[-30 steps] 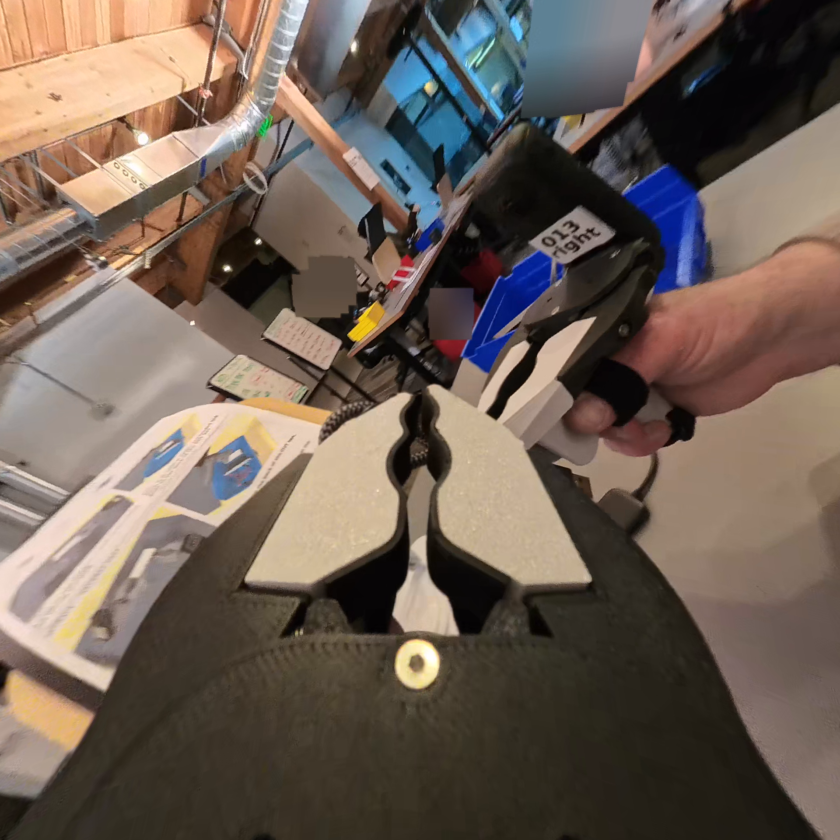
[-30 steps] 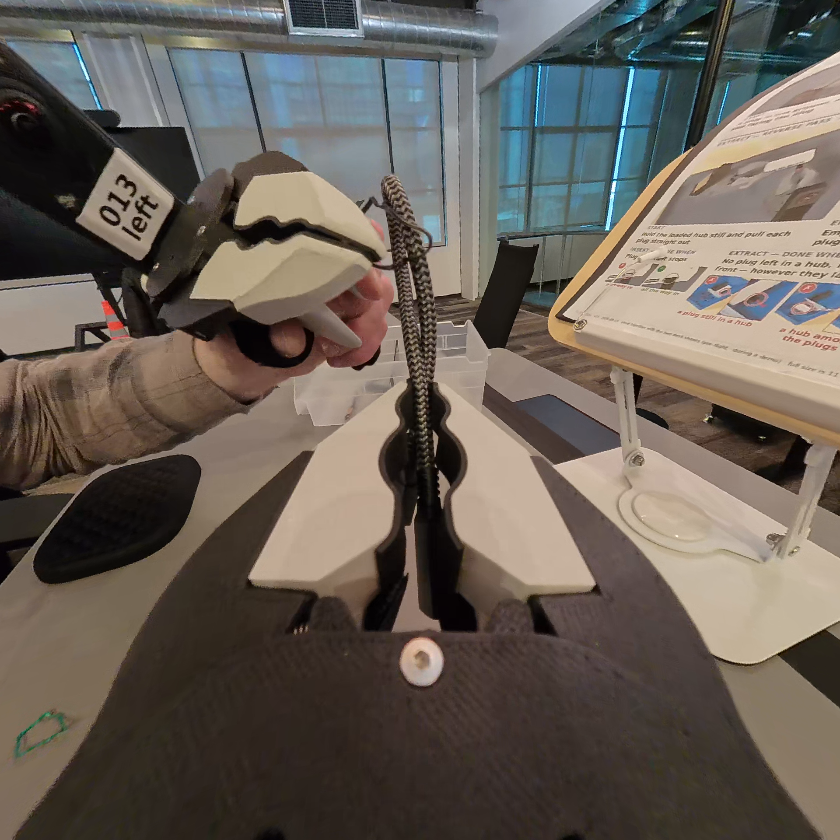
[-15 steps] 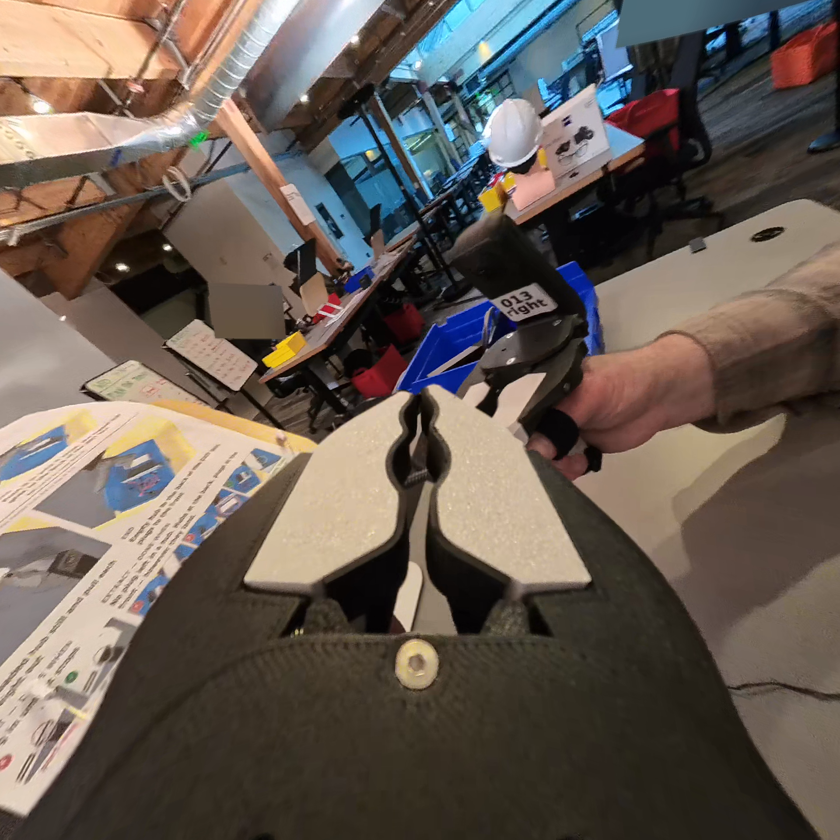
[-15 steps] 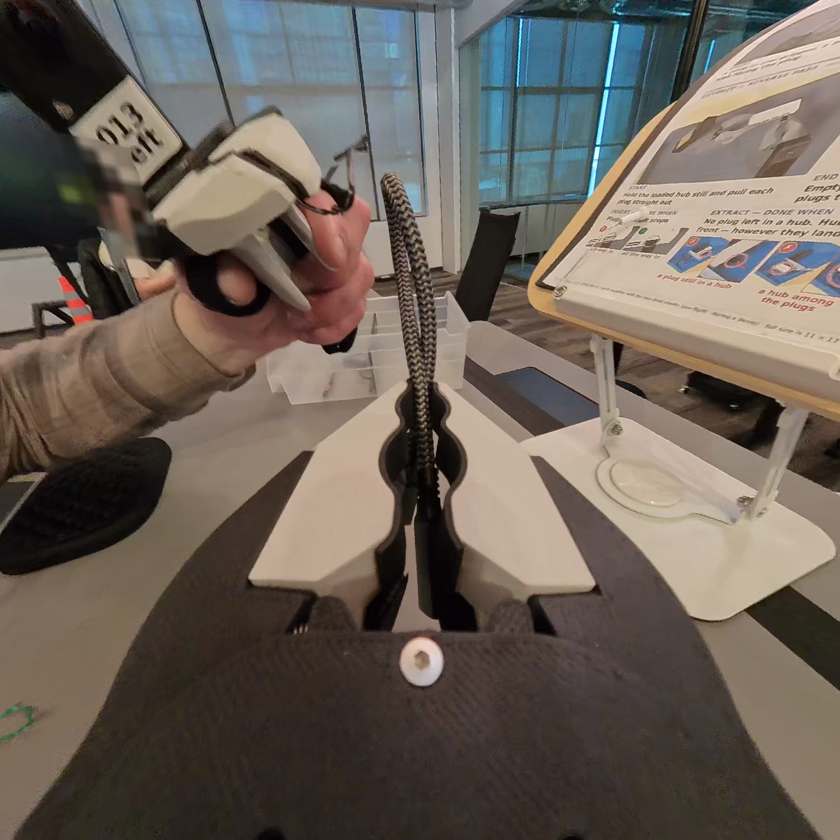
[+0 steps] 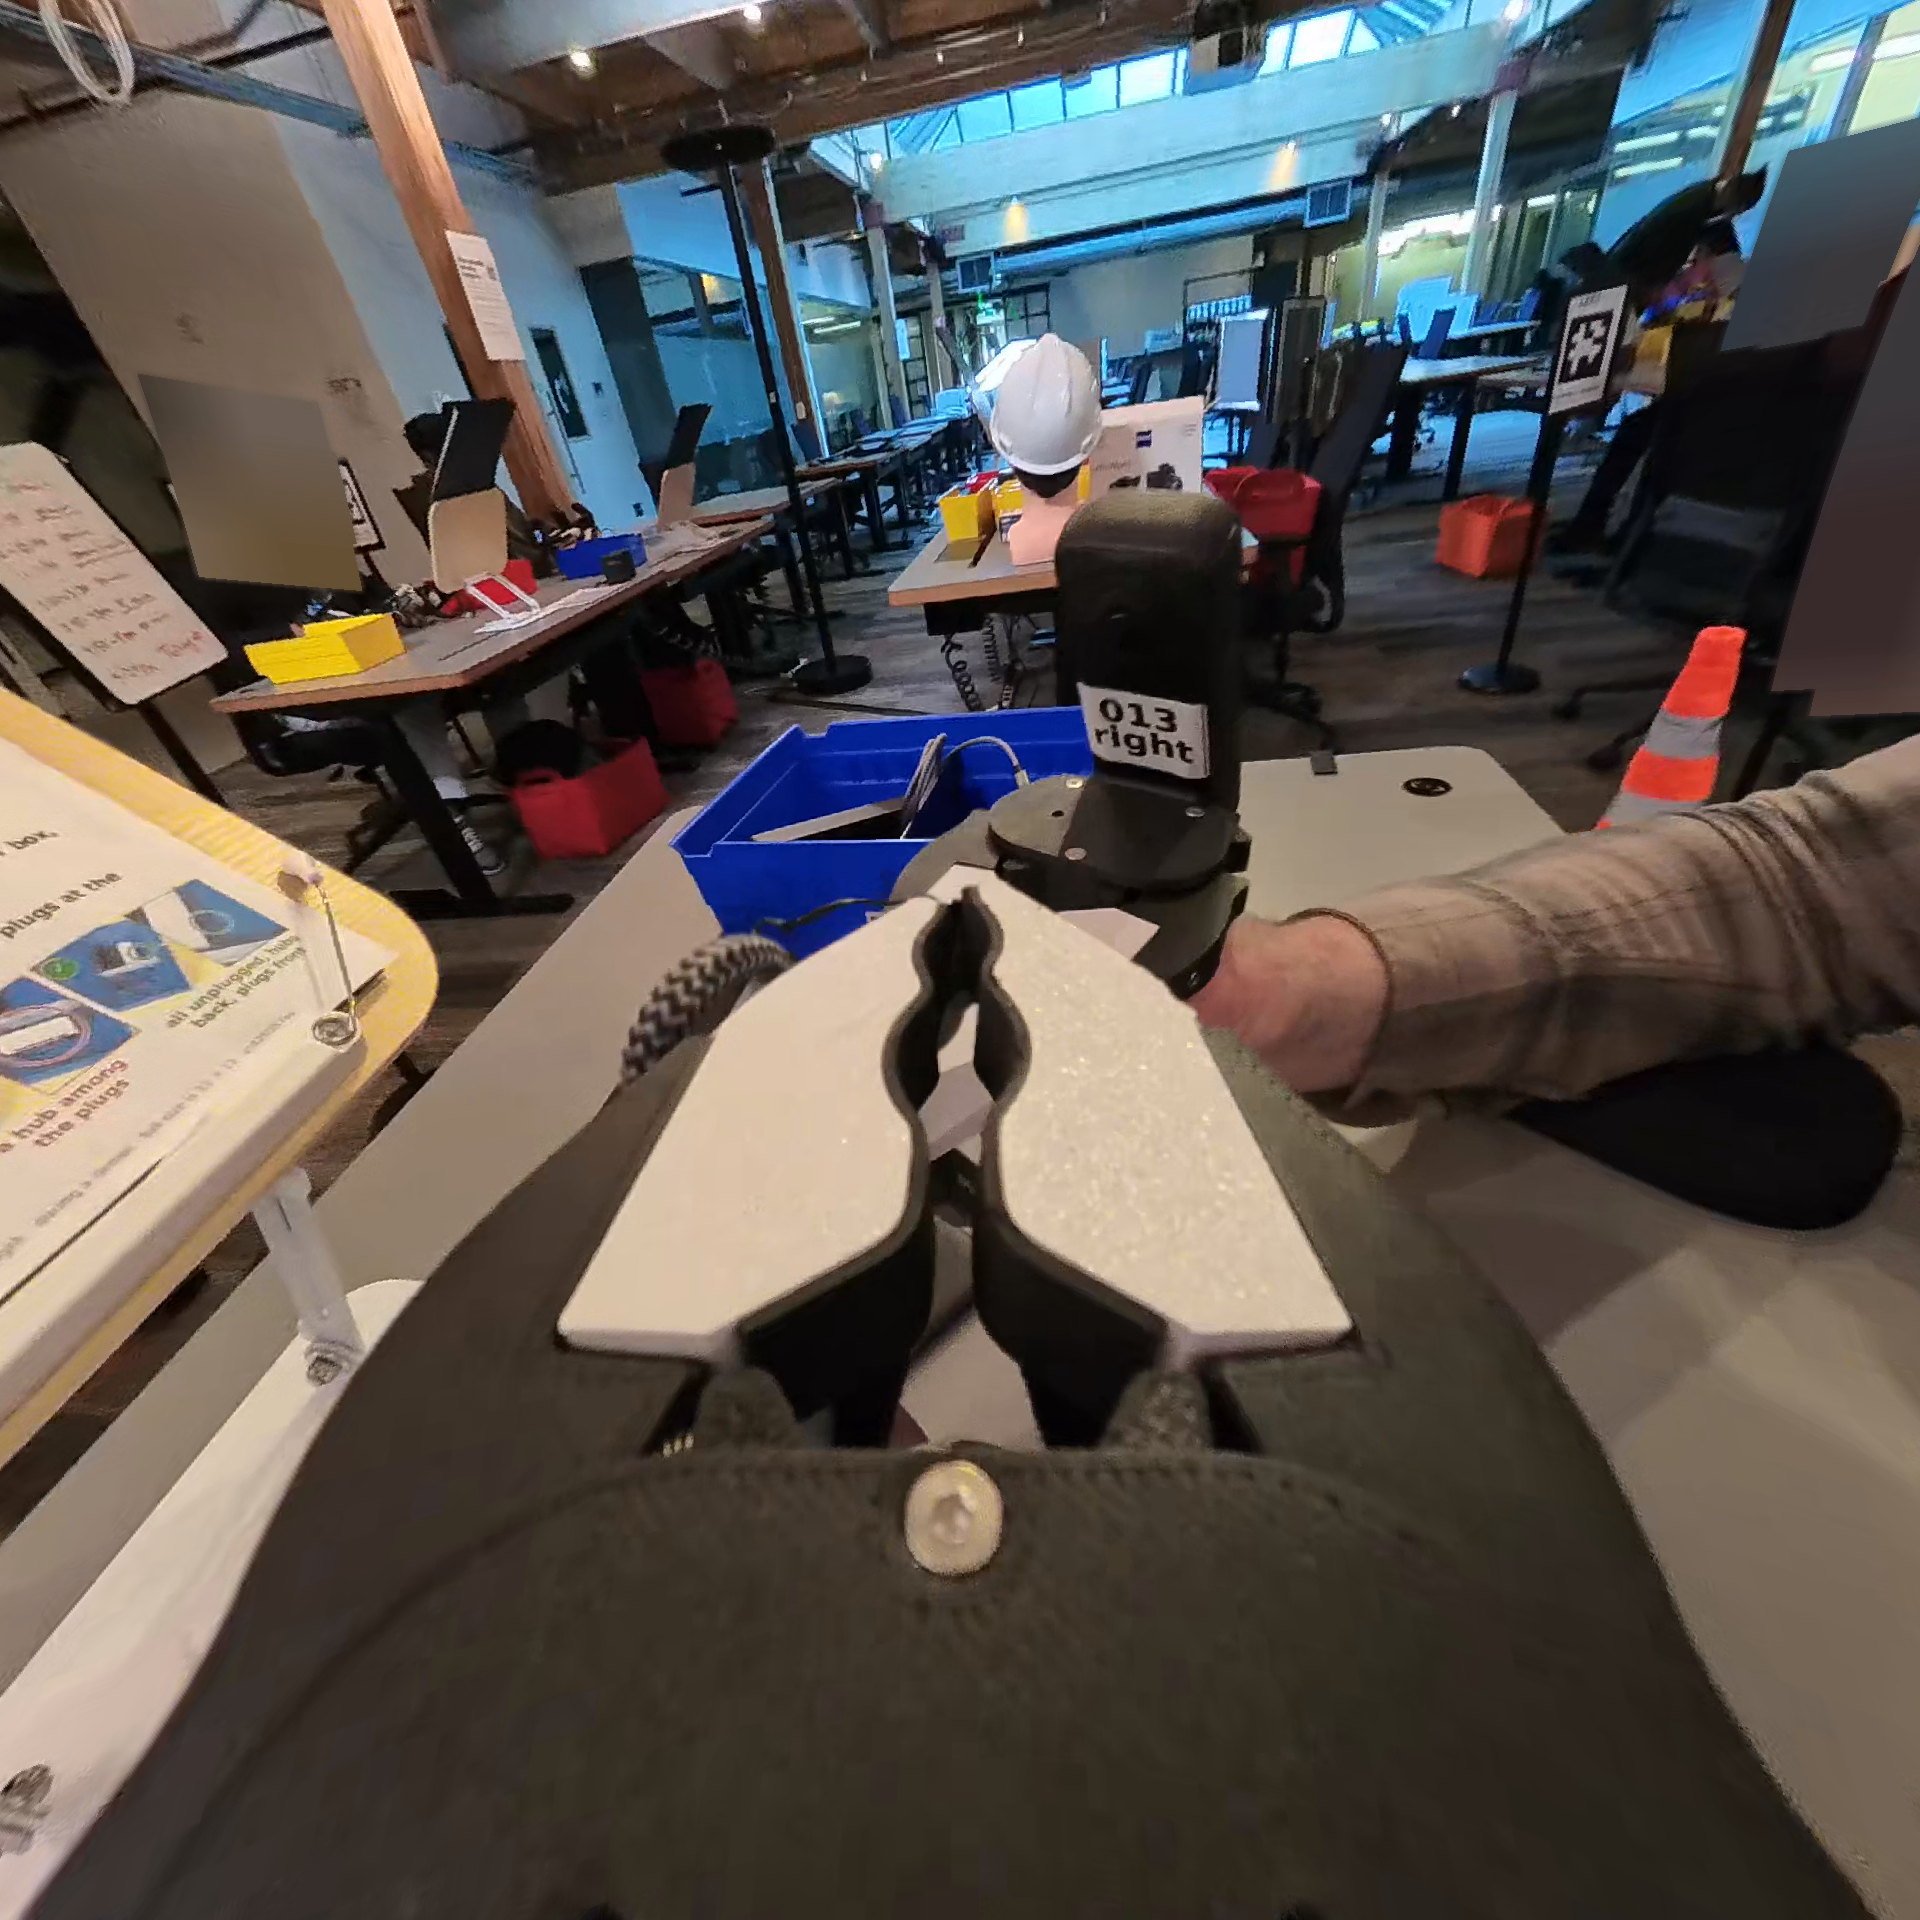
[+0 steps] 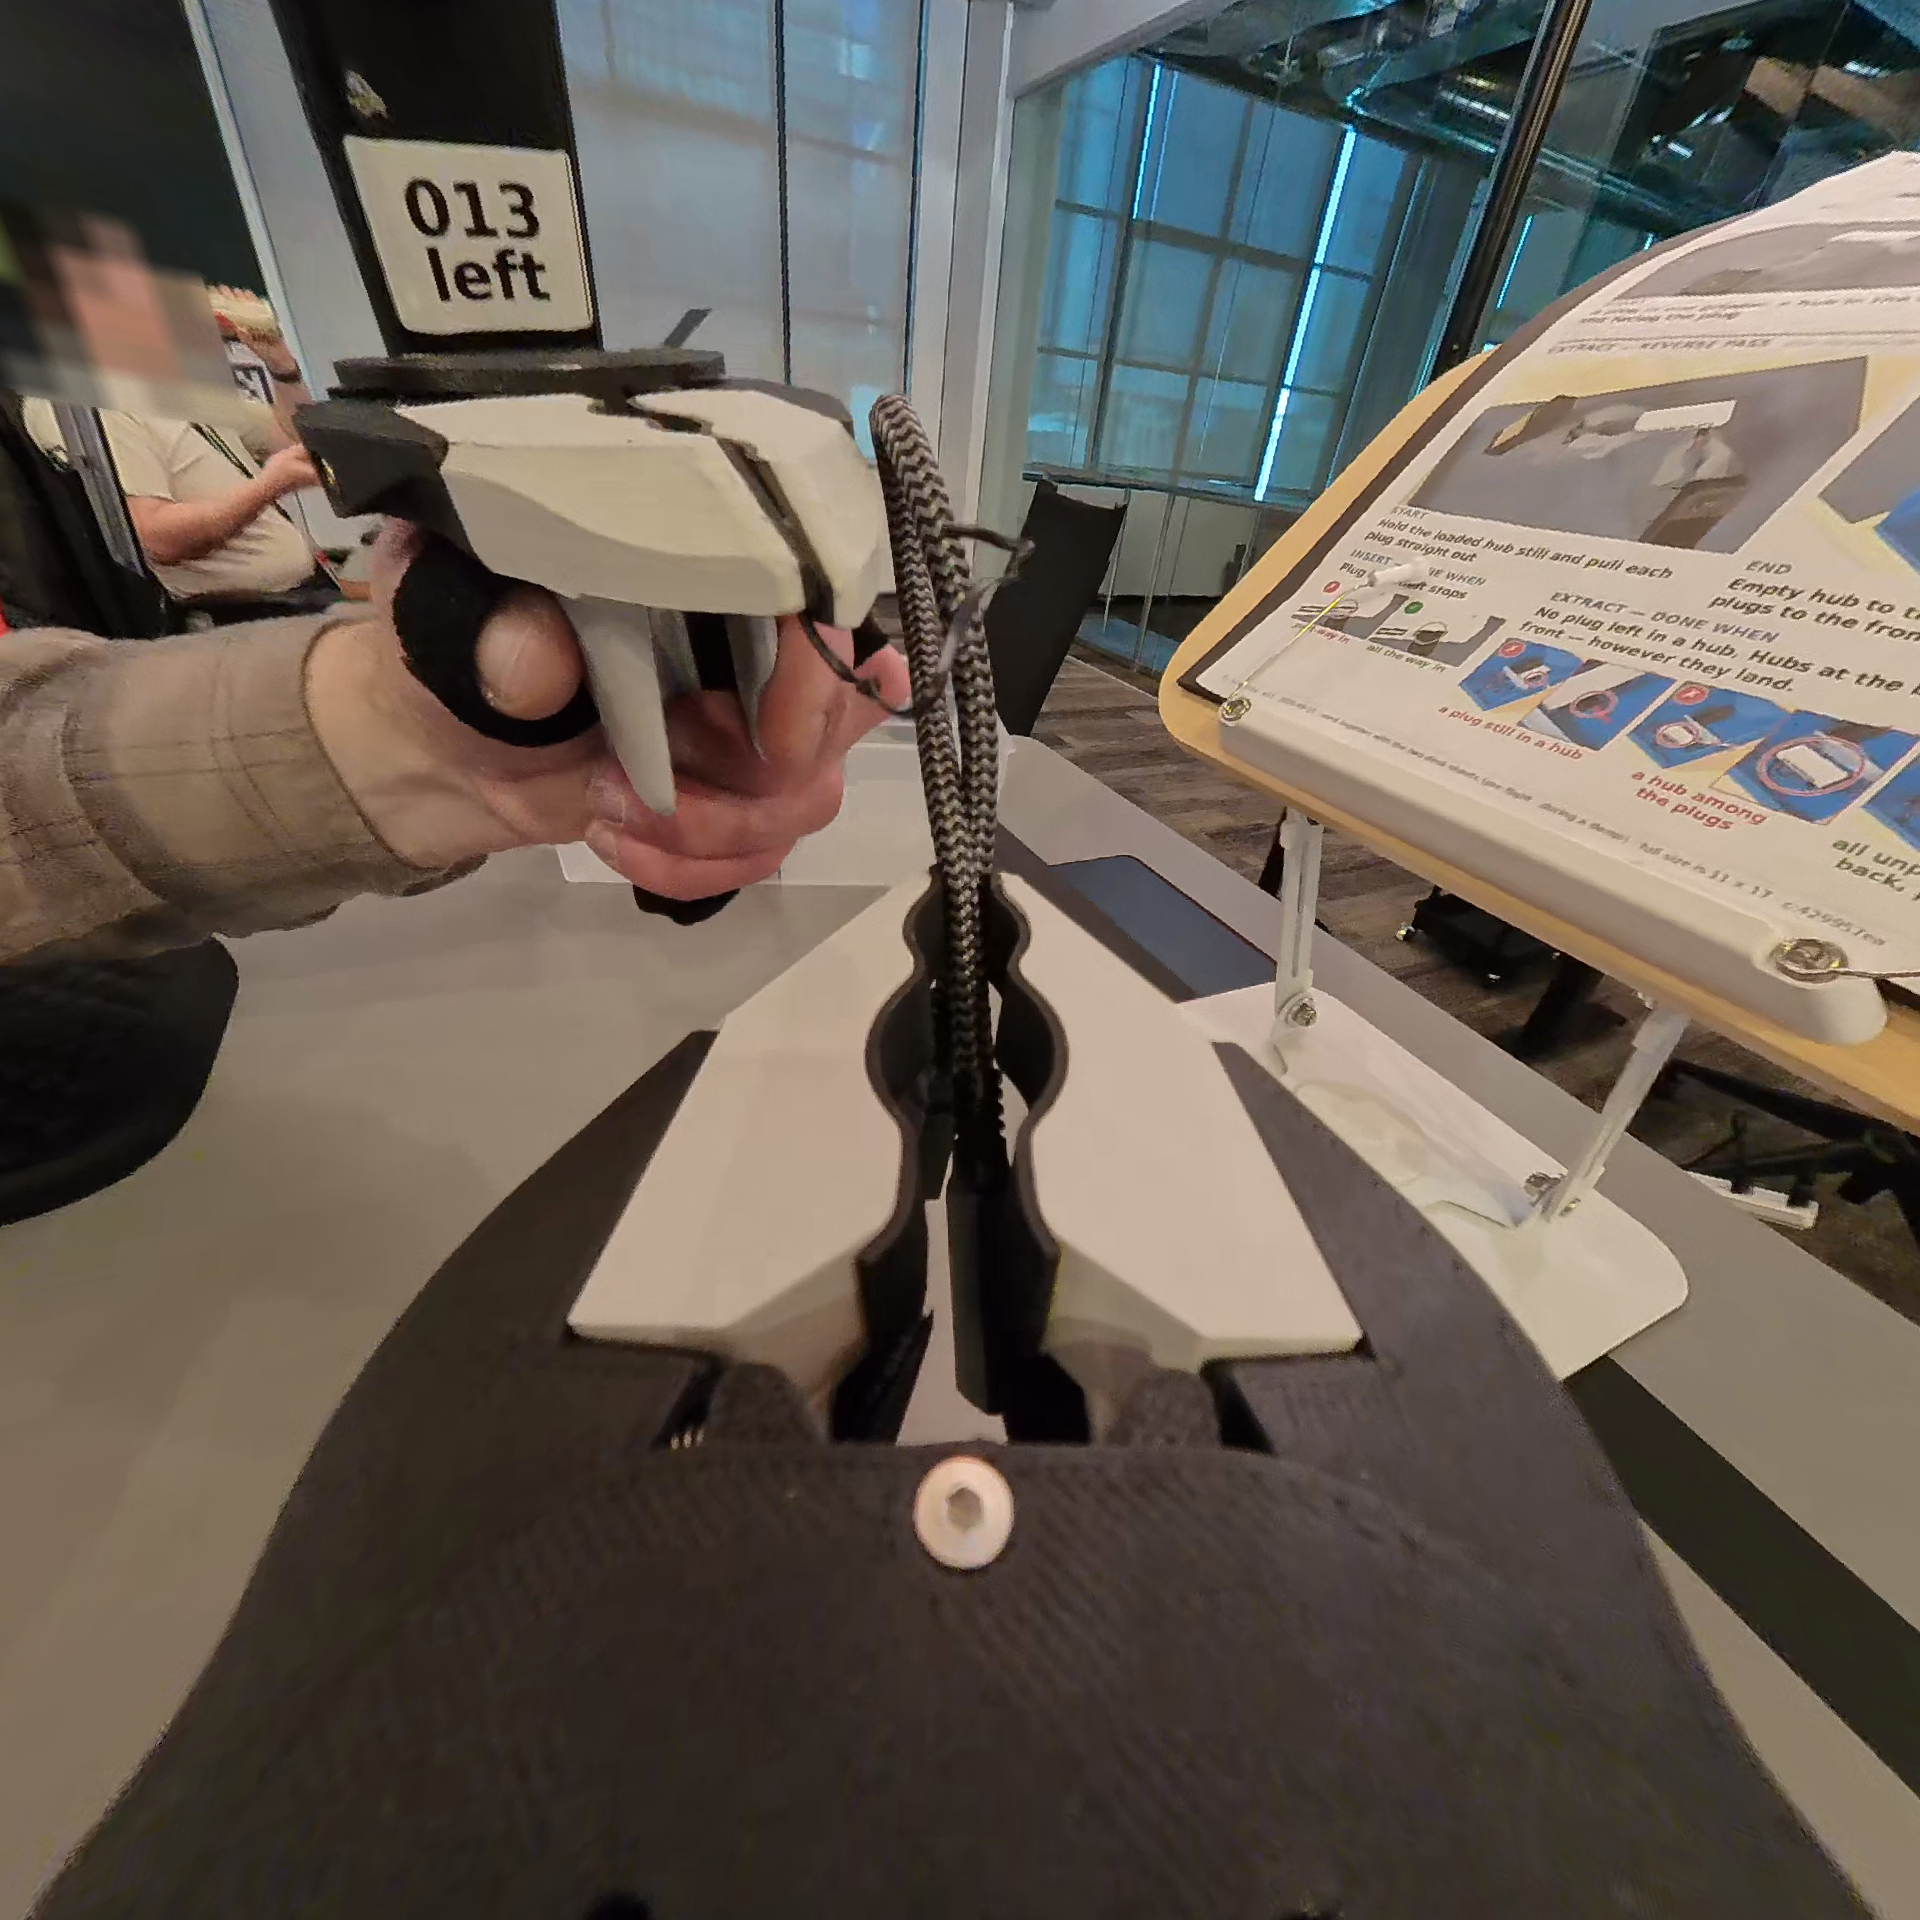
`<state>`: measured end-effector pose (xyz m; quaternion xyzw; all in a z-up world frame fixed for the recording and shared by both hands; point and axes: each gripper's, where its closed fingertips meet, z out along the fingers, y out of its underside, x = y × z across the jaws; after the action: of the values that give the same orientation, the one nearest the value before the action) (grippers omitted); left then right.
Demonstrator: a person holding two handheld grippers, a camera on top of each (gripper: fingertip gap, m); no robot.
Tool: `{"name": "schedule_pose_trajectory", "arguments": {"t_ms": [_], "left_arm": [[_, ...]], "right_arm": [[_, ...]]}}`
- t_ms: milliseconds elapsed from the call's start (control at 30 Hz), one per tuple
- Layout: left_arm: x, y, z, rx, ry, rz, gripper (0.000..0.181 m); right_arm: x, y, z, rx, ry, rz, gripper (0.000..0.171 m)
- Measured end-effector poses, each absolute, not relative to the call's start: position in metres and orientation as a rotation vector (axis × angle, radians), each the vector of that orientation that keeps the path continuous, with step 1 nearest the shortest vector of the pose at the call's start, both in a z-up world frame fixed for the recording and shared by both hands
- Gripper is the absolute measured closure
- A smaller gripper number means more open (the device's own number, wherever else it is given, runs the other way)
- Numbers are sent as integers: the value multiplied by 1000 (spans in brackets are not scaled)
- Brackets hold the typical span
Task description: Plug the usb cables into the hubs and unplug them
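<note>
My right gripper [image 6: 961,883] is shut on the black plug [image 6: 982,1247] of a black-and-white braided USB cable [image 6: 920,582], which loops up out of the jaws. My left gripper [image 5: 961,909] is shut. A pale flat piece, the hub [image 5: 948,1127], shows in the gap between its jaws, mostly hidden. The braided cable also curls by the left finger in the left wrist view [image 5: 691,982]. The two grippers face each other closely above the grey table [image 6: 364,1091]. A thin black wire [image 6: 982,551] hangs by the left gripper's body [image 6: 623,520]. The right gripper's body [image 5: 1132,831] stands just behind my left fingertips.
An instruction board on a white stand [image 6: 1558,665] is to the right in the right wrist view and at the left edge in the left wrist view [image 5: 156,997]. A blue bin with cables [image 5: 821,821] sits at the table's far edge. A black pad [image 5: 1714,1132] lies under the person's forearm. The gap from one gripper's tips to the other's is roughly 7 cm.
The left wrist view has swung down from the ceiling to level, and the left gripper now stands upright. The two grippers have come closer. Both have stayed shut.
</note>
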<state>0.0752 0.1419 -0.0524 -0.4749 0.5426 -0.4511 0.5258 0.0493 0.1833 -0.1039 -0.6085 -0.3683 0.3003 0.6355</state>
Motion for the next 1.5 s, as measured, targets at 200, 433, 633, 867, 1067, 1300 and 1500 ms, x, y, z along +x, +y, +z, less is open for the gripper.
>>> {"name": "schedule_pose_trajectory", "arguments": {"t_ms": [200,433,633,867,1067,1300,1500], "left_arm": [[80,140,-57,-1163,1292,-1125,181],[73,149,-67,-1191,1217,-1157,181],[68,155,-59,-1196,1135,-1182,181],[61,166,-68,-1221,997,-1219,180],[62,173,-77,-1252,875,-1239,181],[60,180,-88,-1262,763,-1243,181],[62,187,-100,-1302,717,-1189,181]], "right_arm": [[49,182,-102,-1387,-852,658,169],[51,181,-99,-1393,-866,655,169],[52,181,-98,-1395,-849,667,169],[55,182,-101,-1456,-814,831,169],[57,185,-113,-1552,-834,846,168],[61,185,-129,-1680,-872,878,169],[58,187,-146,-1761,-882,902,169]]}}
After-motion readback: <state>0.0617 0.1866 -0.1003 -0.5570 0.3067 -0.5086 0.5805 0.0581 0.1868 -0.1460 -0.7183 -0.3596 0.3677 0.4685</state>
